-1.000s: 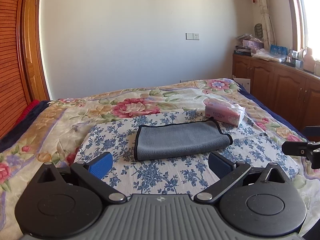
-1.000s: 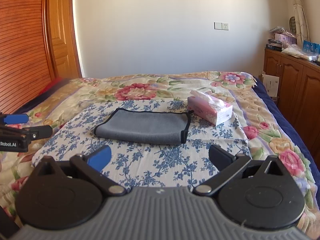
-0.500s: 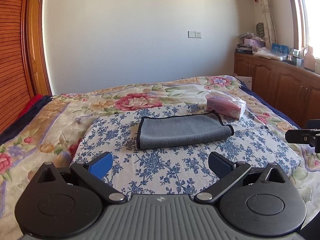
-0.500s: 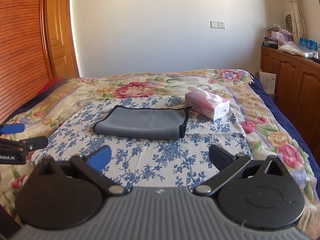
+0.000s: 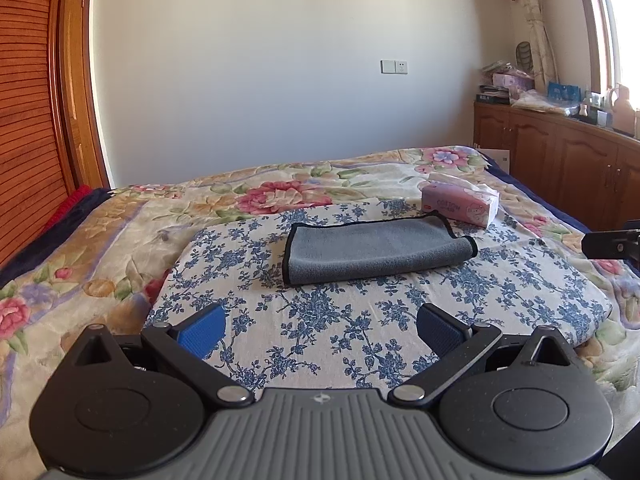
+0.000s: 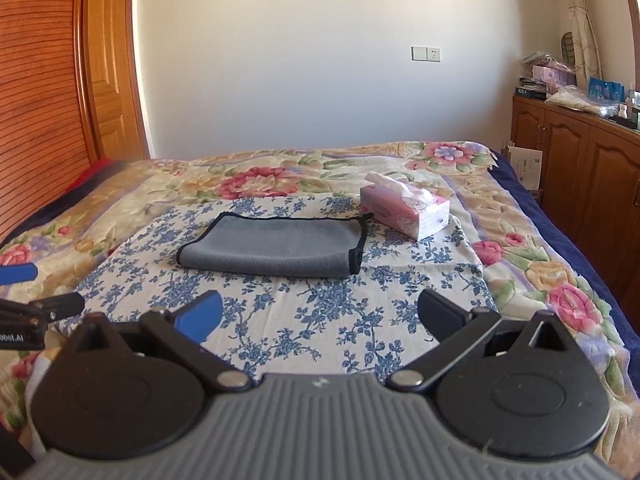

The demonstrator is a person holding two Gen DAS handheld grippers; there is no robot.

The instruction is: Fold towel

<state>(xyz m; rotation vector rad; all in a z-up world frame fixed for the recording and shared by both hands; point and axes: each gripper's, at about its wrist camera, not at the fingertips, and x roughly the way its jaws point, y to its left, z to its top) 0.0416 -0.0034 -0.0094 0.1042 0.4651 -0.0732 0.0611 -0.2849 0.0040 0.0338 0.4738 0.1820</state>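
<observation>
A grey towel (image 5: 376, 250) with black trim lies folded flat on a blue-flowered white cloth (image 5: 360, 320) on the bed; it also shows in the right wrist view (image 6: 276, 246). My left gripper (image 5: 320, 330) is open and empty, held back from the towel's near edge. My right gripper (image 6: 320, 314) is open and empty too, also short of the towel. Each gripper's tip shows at the edge of the other's view: the right one (image 5: 612, 242), the left one (image 6: 24, 296).
A pink tissue box (image 5: 460, 202) stands just beyond the towel's right end, also in the right wrist view (image 6: 404, 212). A floral bedspread (image 6: 540, 280) covers the bed. Wooden cabinets (image 5: 568, 164) line the right wall; a wooden wardrobe (image 6: 44, 112) stands left.
Both grippers have drawn back and risen slightly, so the towel sits farther away in both views. The towel and tissue box have not moved. Both jaws stay open.
</observation>
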